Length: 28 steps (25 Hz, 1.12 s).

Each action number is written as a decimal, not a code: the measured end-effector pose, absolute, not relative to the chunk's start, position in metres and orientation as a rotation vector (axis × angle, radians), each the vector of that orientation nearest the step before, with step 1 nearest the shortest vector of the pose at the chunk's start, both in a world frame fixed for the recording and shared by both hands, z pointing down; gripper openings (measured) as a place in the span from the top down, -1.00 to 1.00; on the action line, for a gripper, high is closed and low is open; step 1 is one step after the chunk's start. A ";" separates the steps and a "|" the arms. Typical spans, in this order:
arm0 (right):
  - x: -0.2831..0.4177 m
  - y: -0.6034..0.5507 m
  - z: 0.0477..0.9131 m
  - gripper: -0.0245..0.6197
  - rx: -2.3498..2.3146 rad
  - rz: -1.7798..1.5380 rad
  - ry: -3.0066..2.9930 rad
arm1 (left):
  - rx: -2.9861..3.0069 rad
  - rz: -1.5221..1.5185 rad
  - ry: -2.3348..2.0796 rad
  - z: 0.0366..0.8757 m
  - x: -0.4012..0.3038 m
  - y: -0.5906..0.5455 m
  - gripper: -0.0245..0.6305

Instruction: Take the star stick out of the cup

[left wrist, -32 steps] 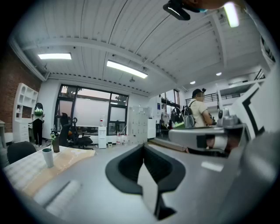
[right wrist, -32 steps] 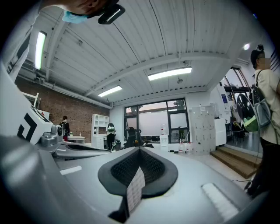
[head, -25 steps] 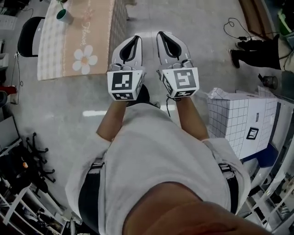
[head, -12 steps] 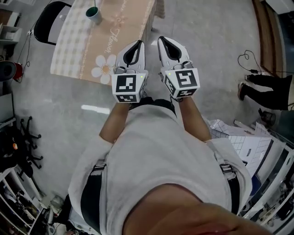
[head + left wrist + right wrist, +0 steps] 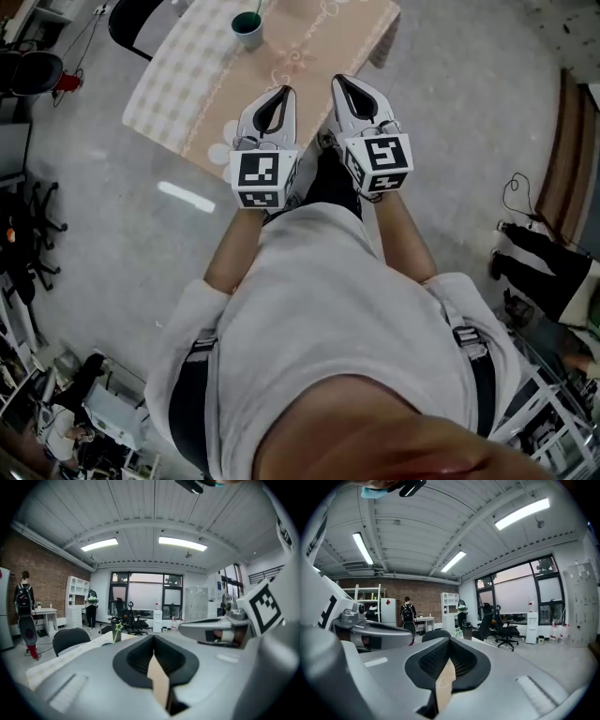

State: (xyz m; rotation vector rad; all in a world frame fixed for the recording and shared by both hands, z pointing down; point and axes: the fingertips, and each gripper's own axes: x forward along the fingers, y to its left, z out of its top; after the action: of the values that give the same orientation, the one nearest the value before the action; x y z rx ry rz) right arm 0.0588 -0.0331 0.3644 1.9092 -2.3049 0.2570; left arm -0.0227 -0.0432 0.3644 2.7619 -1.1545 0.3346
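Not started: star stick (image 5: 117, 629) is seen standing in the cup (image 5: 248, 28) on the surface (image 5: 187, 84).
Left gripper (image 5: 279, 94) and right gripper (image 5: 343, 84) are held well short of it, fingers closed on nothing; approach, grasp and lift-out are judged outstanding.

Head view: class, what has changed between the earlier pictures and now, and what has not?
The person turned toward the table, which slid from upper left to just ahead of the left gripper and right gripper, cup with it. The gridded box left view. Both stay shut, empty.
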 end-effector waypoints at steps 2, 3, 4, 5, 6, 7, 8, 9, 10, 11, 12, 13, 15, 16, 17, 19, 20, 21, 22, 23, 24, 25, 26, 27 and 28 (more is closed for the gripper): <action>0.060 -0.066 0.375 0.92 1.805 0.263 -2.348 | 2.716 0.350 -1.244 0.370 -0.024 -0.075 0.92; 0.062 -0.081 0.381 0.92 1.753 0.276 -2.366 | 2.693 0.365 -1.281 0.373 -0.024 -0.089 0.92; 0.064 -0.096 0.387 0.92 1.704 0.290 -2.381 | 2.671 0.379 -1.312 0.377 -0.022 -0.102 0.92; 0.068 -0.111 0.391 0.92 1.662 0.298 -2.394 | 2.650 0.390 -1.340 0.380 -0.020 -0.114 0.92; 0.071 -0.125 0.395 0.92 1.623 0.301 -2.406 | 2.627 0.399 -1.368 0.382 -0.017 -0.126 0.92; 0.074 -0.139 0.398 0.92 1.586 0.304 -2.420 | 2.601 0.407 -1.396 0.385 -0.016 -0.138 0.92; 0.074 -0.152 0.401 0.92 1.548 0.311 -2.437 | 2.572 0.419 -1.422 0.389 -0.015 -0.148 0.92; 0.073 -0.163 0.405 0.92 1.510 0.320 -2.454 | 2.546 0.434 -1.443 0.394 -0.015 -0.158 0.92; 0.073 -0.173 0.410 0.92 1.475 0.330 -2.469 | 2.526 0.455 -1.458 0.399 -0.014 -0.167 0.92; 0.073 -0.182 0.415 0.92 1.445 0.338 -2.482 | 2.514 0.480 -1.470 0.404 -0.012 -0.175 0.92; 0.075 -0.191 0.420 0.92 1.421 0.344 -2.492 | 2.507 0.508 -1.481 0.408 -0.010 -0.183 0.92; 0.078 -0.199 0.424 0.92 1.401 0.352 -2.501 | 2.501 0.533 -1.494 0.411 -0.007 -0.191 0.92; 0.084 -0.216 0.432 0.92 1.362 0.374 -2.523 | 2.481 0.562 -1.522 0.416 -0.003 -0.206 0.92; 0.086 -0.223 0.435 0.92 1.340 0.385 -2.536 | 2.469 0.574 -1.536 0.418 -0.001 -0.212 0.92; 0.087 -0.229 0.437 0.92 1.316 0.390 -2.549 | 2.457 0.587 -1.550 0.419 0.001 -0.218 0.92; 0.088 -0.239 0.442 0.92 1.263 0.386 -2.569 | 2.443 0.616 -1.579 0.421 0.005 -0.229 0.92; 0.088 -0.243 0.445 0.92 1.237 0.382 -2.577 | 2.441 0.631 -1.593 0.422 0.007 -0.235 0.92; 0.089 -0.248 0.447 0.92 1.212 0.379 -2.584 | 2.442 0.650 -1.605 0.422 0.008 -0.241 0.92; 0.089 -0.252 0.449 0.92 1.190 0.377 -2.591 | 2.447 0.676 -1.613 0.422 0.010 -0.248 0.92; 0.090 -0.256 0.451 0.92 1.173 0.375 -2.597 | 2.452 0.706 -1.615 0.423 0.010 -0.255 0.92; 0.091 -0.260 0.453 0.92 1.160 0.373 -2.603 | 2.458 0.735 -1.616 0.423 0.011 -0.262 0.92; 0.093 -0.263 0.455 0.92 1.152 0.371 -2.608 | 2.463 0.757 -1.621 0.423 0.011 -0.269 0.92; 0.094 -0.266 0.456 0.92 1.148 0.368 -2.611 | 2.465 0.771 -1.627 0.423 0.010 -0.276 0.92; 0.096 -0.269 0.457 0.92 1.147 0.367 -2.612 | 2.466 0.781 -1.630 0.423 0.011 -0.282 0.92; 0.097 -0.271 0.459 0.92 1.148 0.368 -2.612 | 2.464 0.790 -1.628 0.424 0.011 -0.287 0.92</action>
State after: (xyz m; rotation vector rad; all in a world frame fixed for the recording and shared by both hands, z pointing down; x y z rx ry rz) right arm 0.0975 -0.2712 0.4589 1.1483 -2.6120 0.3680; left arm 0.0115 -0.2872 0.4243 2.4640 -1.6275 0.7902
